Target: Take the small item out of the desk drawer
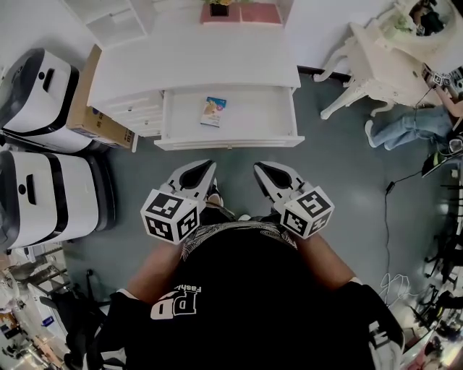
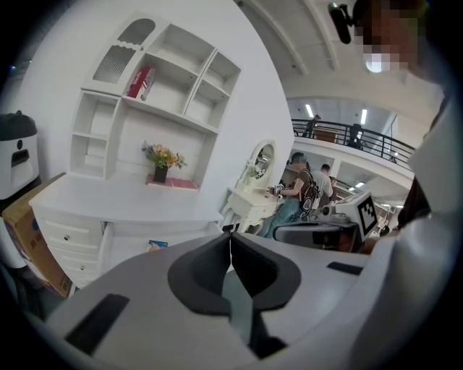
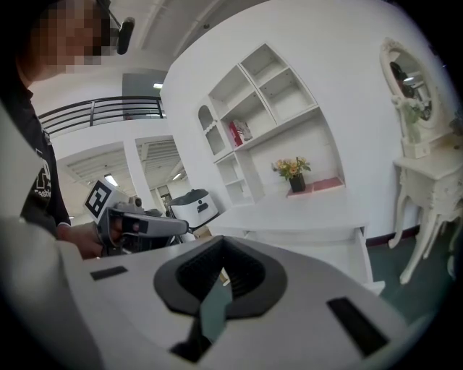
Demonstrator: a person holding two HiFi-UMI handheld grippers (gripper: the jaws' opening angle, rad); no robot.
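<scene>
Grey flooring [image 1: 340, 181] fronts a white desk [image 1: 195, 65] whose drawer [image 1: 268, 119] stands pulled out toward the person.

1. Jaws. The left gripper [image 2: 231, 233] has its jaws closed tip to tip with nothing between them. The right gripper [image 3: 221, 238] is likewise closed and empty.
2. Position. Both grippers are held side by side in front of the person's torso, pointing at the drawer but short of its front panel and touching nothing.
3. Task item. The small item [image 1: 213, 111], a flat packet with blue and orange print, lies on the drawer floor, left of centre and clear of the drawer walls.
4. Surroundings. A flower pot [image 1: 219, 9] stands at the back of the desk. A cardboard box [image 1: 90, 101] sits against the desk's left side.

Step in hand, as judged: approach, with the item not yet touched. The next move calls for one gripper, probably the left since it lines up more closely, to open its jaws, pass over the drawer front and lower onto the packet. Because the packet lies flat, the jaws likely need to catch an edge, or it may slide.
</scene>
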